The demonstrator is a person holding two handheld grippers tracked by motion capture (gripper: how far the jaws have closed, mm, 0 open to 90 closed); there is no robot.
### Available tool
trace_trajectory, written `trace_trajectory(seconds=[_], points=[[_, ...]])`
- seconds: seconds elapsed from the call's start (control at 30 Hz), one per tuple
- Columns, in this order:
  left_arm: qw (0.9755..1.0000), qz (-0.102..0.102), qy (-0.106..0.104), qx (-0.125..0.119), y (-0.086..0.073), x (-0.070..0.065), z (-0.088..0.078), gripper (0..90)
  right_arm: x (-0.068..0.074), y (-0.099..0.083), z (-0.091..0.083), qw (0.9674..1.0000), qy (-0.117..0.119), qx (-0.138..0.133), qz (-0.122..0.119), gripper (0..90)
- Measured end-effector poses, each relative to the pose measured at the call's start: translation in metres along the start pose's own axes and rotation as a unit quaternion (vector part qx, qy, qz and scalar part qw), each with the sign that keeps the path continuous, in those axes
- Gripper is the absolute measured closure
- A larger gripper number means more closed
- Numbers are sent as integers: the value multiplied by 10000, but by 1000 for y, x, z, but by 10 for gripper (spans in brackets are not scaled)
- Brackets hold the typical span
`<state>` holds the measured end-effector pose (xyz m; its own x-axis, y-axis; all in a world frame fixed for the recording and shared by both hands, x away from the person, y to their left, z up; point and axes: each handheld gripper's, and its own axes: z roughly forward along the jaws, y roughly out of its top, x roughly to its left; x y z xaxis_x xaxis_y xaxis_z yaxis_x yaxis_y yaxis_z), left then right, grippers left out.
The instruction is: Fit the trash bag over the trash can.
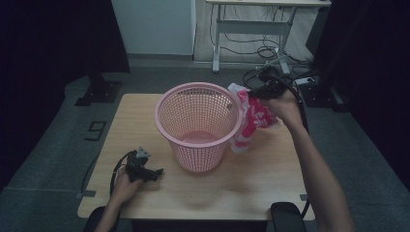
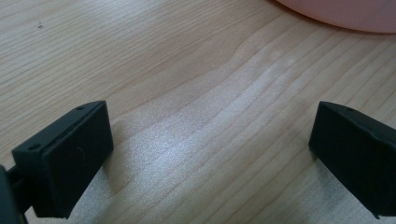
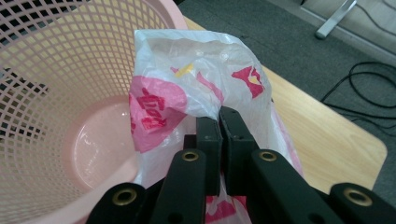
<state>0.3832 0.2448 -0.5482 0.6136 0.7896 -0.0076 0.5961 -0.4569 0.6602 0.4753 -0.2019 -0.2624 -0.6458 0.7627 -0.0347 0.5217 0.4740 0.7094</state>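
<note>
- Left tool [image 1: 155, 172]: rests on the counter [image 1: 251, 179] to the near left of the pink basket [image 1: 198, 123], held in the person's left hand [image 1: 124, 186]. Its jaws stand wide apart with only bare wood between them in the left gripper view; released, idle.
- Pink basket: upright at the middle of the counter, empty, bare floor visible through the mesh.
- Right tool [image 3: 219, 122]: just right of the basket's rim, above counter level, jaws clenched on a fold of the white-and-pink plastic bag [image 1: 254, 121]. The bag hangs from the grip, with its upper edge touching the outside of the rim and its lower end trailing down the basket's right wall.
- Step in hand, by judgement: bringing the bag to the basket, likely to line it or drop it in.
- Next move calls for carrying the bag over the rim toward the basket's centre; the left tool may be needed to spread the mouth or steady the basket.
- Obstructions: the rim itself could snag the bag; the light basket could tip. Cables [image 1: 263, 50] and a desk frame [image 1: 251, 29] lie on the floor beyond the basket, well apart.
</note>
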Motion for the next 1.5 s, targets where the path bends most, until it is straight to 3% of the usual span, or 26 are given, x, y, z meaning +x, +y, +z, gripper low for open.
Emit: trace_trajectory(seconds=[0.3, 0.57, 0.77, 0.87, 1.23, 1.27, 1.5], points=[[10000, 1, 1, 0, 0, 0, 0, 0, 13, 25, -9, 9999, -2, -102, -106, 869], [10000, 2, 0, 2, 0, 0, 0, 0, 34, 49, -10, 9995, 72, -102, -295, 870], [10000, 0, 0, 1, 0, 0, 0, 0, 50, 61, 0, 9990, 171, -73, -410, 871], [10000, 0, 1, -1, 0, 0, 0, 0, 62, 70, 8, 9981, 270, -48, -552, 871], [10000, 3, 0, 0, 0, 0, 0, 0, 93, 90, 29, 9952, 658, -43, -730, 871], [10000, 2, 1, 0, 0, 0, 0, 0, 103, 94, 37, 9941, 741, -5, -788, 871], [10000, 2, 1, 0, 0, 0, 0, 0, 131, 100, 70, 9898, 1067, 182, -923, 870]])
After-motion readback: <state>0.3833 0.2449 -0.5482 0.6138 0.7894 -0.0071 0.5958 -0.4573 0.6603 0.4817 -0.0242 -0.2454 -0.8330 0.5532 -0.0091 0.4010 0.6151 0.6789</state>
